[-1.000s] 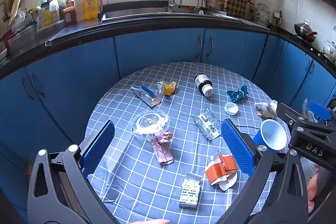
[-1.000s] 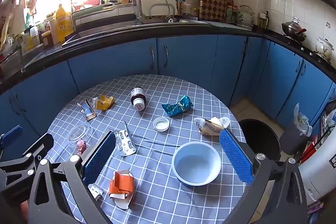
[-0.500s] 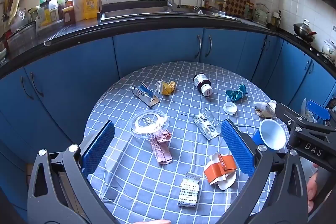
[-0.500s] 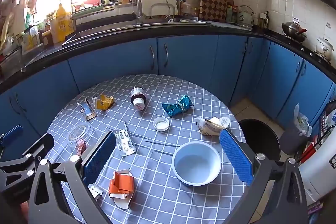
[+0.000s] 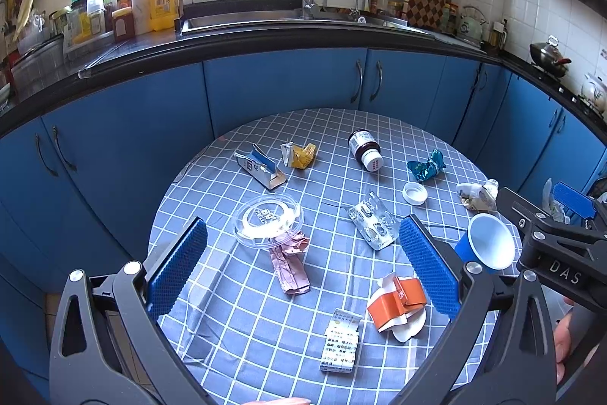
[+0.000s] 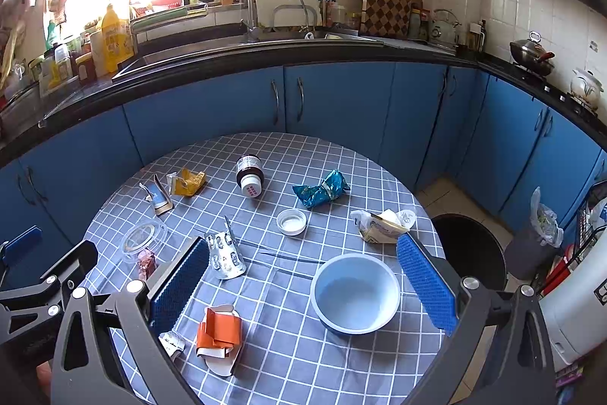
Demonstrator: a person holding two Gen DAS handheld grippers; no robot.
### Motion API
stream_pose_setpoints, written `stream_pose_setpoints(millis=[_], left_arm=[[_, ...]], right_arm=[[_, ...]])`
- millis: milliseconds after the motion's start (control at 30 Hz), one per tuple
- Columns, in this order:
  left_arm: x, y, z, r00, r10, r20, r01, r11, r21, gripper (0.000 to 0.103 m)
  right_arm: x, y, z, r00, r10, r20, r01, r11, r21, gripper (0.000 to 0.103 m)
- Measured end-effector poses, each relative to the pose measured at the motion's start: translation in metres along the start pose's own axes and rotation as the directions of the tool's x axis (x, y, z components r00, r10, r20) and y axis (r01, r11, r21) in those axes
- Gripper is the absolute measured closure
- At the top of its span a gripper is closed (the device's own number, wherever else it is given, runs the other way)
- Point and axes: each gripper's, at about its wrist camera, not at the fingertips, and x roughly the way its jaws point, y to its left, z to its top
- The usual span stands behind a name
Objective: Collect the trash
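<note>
Trash lies on a round table with a blue checked cloth (image 5: 334, 185). A clear plastic lid (image 5: 268, 219), a crumpled pink wrapper (image 5: 290, 262), a blister pack (image 5: 373, 224), an orange and white carton (image 5: 398, 302) and a pill strip (image 5: 340, 342) lie in front of my left gripper (image 5: 301, 270), which is open and empty above them. My right gripper (image 6: 301, 287) is open and empty above a blue paper cup (image 6: 355, 293). A brown bottle (image 6: 249, 173), a teal wrapper (image 6: 321, 191) and a white cap (image 6: 291, 221) lie farther off.
A black trash bin (image 6: 470, 249) stands on the floor right of the table. Blue cabinets (image 6: 334, 101) and a dark counter with a sink curve behind. A crumpled white bag (image 6: 383, 224), a yellow wrapper (image 6: 186, 182) and a torn carton (image 5: 260, 169) also lie on the table.
Both views are almost unchanged. The left gripper has drifted very slightly; both grippers stay open and nothing was taken hold of.
</note>
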Motion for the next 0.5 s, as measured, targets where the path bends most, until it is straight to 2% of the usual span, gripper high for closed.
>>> stream_pose_setpoints(millis=[500], left_arm=[[0.0040, 0.0000, -0.0080, 1.000, -0.007, -0.006, 0.007, 1.000, -0.002, 0.003]], right_arm=[[0.0006, 0.0006, -0.0004, 1.000, -0.001, -0.002, 0.001, 1.000, -0.001, 0.007]])
